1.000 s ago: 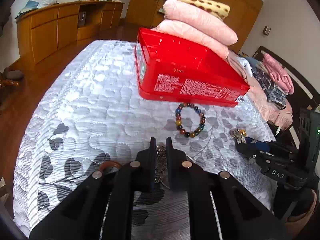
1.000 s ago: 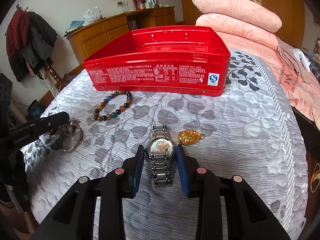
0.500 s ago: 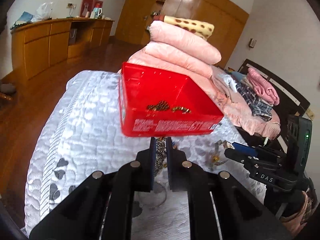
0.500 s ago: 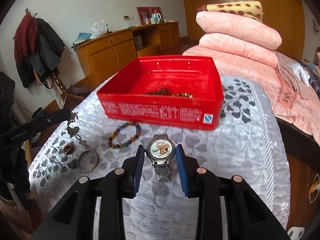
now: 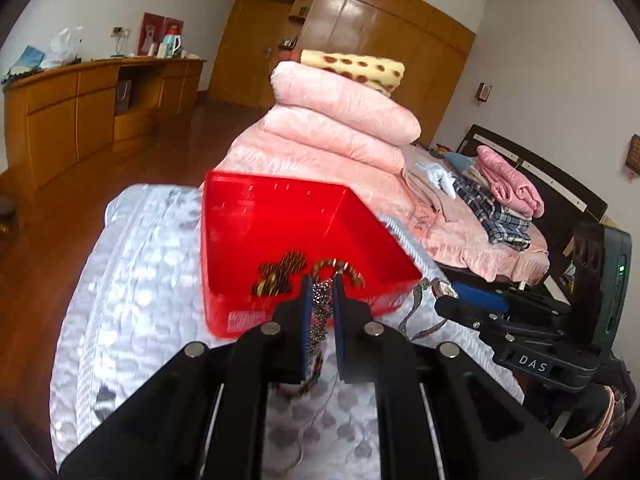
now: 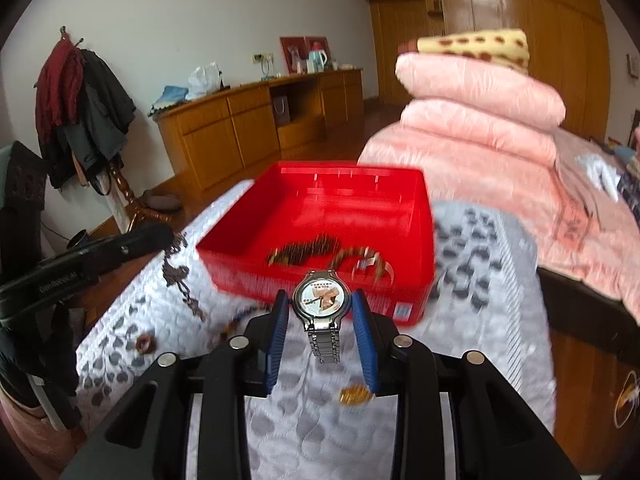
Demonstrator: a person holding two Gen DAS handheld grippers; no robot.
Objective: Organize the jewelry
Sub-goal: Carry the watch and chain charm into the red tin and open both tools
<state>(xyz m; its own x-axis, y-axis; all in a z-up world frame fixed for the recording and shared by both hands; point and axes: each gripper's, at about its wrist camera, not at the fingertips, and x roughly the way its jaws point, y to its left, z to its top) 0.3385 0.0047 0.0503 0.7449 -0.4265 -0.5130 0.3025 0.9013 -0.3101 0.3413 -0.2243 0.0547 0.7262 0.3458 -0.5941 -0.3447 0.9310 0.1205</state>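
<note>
A: Surface?
B: Bed [image 6: 500, 280], grey-white quilted cover with a leaf pattern. Nearest, a gold pendant [image 6: 354, 395] lies on the cover just past the right tongs [image 6: 322, 304]; a small brown ring [image 6: 144, 344] lies off to the left.

A: Tongs and pose?
B: Both angled downward over the bed's near end. Right tongs clamped on a silver watch [image 6: 322, 300] by the sides of its case; dial faces the camera, long axis upright, band hanging straight down clear of the cover. Left tongs [image 5: 320, 292] pressed together on a beaded chain [image 5: 320, 312], which hangs down from between them, its lower end out of sight behind the tongs.

A: Beyond?
B: Red open box [image 6: 360, 208] on the cover, dark beads and a bracelet blurred inside. Then stacked pink quilts [image 5: 344, 120], a spotted yellow blanket on top. Farthest: wooden sideboard [image 6: 260, 120], wardrobe, coats on a stand at left.
</note>
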